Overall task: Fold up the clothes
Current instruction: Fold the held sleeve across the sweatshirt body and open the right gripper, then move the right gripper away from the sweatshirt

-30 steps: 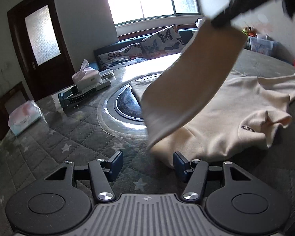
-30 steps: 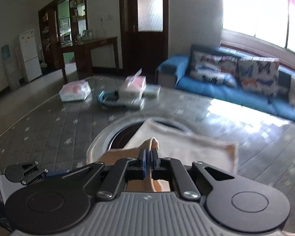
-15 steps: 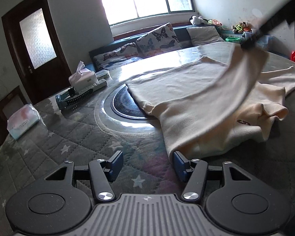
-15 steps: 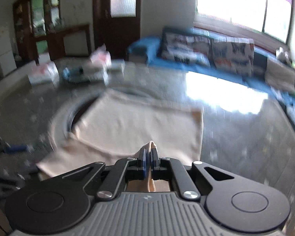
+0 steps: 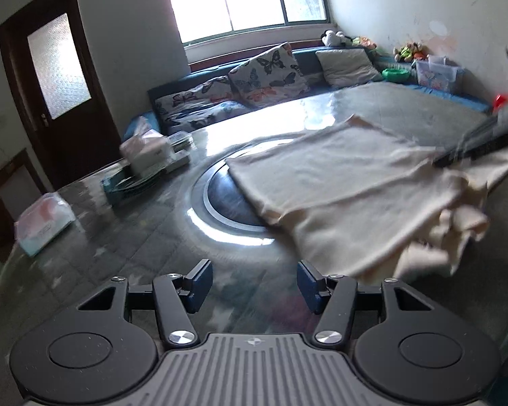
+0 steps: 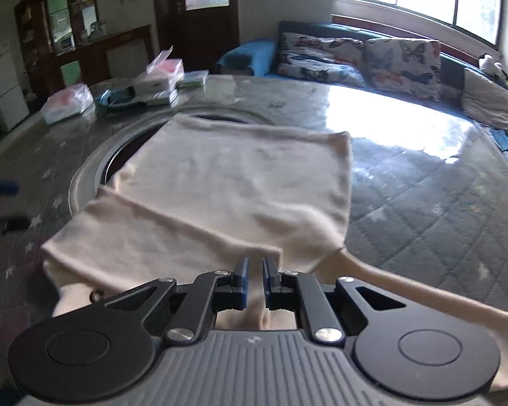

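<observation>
A cream sweater (image 5: 352, 189) lies on the table, its lower half folded over the chest. In the right wrist view the sweater (image 6: 227, 182) fills the middle, with a sleeve (image 6: 406, 284) trailing to the right. My right gripper (image 6: 253, 279) has its jaws slightly apart above the near edge of the fold, with no cloth between the pads. It shows as a dark blur at the right of the left wrist view (image 5: 474, 145). My left gripper (image 5: 253, 282) is open and empty, just left of the sweater's near corner.
The table (image 5: 125, 247) has a grey star-quilted cover and a round glass turntable (image 5: 220, 203). Tissue boxes (image 5: 149, 150), a plastic-wrapped pack (image 5: 44, 223) and a teal tray stand at the far left. A blue sofa with butterfly cushions (image 6: 355, 57) runs behind.
My right gripper has carried the sweater's hem over and down onto the chest, and its jaws have parted and let go of the cloth. The left gripper stayed open.
</observation>
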`<state>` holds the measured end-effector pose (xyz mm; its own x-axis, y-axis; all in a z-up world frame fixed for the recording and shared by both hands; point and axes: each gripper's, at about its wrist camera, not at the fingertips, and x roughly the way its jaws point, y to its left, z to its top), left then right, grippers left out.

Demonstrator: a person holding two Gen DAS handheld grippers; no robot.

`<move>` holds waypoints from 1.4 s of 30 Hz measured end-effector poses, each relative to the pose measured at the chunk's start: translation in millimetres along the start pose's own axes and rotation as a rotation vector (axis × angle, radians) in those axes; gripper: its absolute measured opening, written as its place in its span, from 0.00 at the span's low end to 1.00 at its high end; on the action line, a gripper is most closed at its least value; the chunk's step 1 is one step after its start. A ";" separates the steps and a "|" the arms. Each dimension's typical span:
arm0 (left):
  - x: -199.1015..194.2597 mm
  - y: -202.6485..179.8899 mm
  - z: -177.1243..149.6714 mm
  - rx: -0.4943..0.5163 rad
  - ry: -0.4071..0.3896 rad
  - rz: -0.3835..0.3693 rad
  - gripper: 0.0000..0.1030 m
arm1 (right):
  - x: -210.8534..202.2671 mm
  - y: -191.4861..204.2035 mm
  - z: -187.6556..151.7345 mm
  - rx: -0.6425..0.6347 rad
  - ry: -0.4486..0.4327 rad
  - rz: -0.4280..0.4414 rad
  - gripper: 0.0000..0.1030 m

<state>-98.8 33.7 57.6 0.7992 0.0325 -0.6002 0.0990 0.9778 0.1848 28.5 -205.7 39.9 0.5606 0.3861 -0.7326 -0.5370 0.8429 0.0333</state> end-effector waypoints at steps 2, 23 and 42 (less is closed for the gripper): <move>9.9 -6.7 8.8 -0.004 -0.004 -0.034 0.43 | 5.4 -0.6 -2.5 0.005 0.011 0.001 0.09; 85.0 -28.0 28.5 -0.068 0.054 -0.117 0.32 | -6.6 5.7 -1.9 -0.074 -0.024 0.102 0.09; 60.2 -56.6 43.9 -0.016 -0.007 -0.143 0.33 | -55.9 -52.2 -62.3 0.159 -0.086 -0.247 0.29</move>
<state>-30.2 -28.8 45.2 0.7819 -0.1089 -0.6138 0.2030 0.9754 0.0855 -14.0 -294.6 36.8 0.7171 0.1871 -0.6714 -0.2763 0.9607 -0.0273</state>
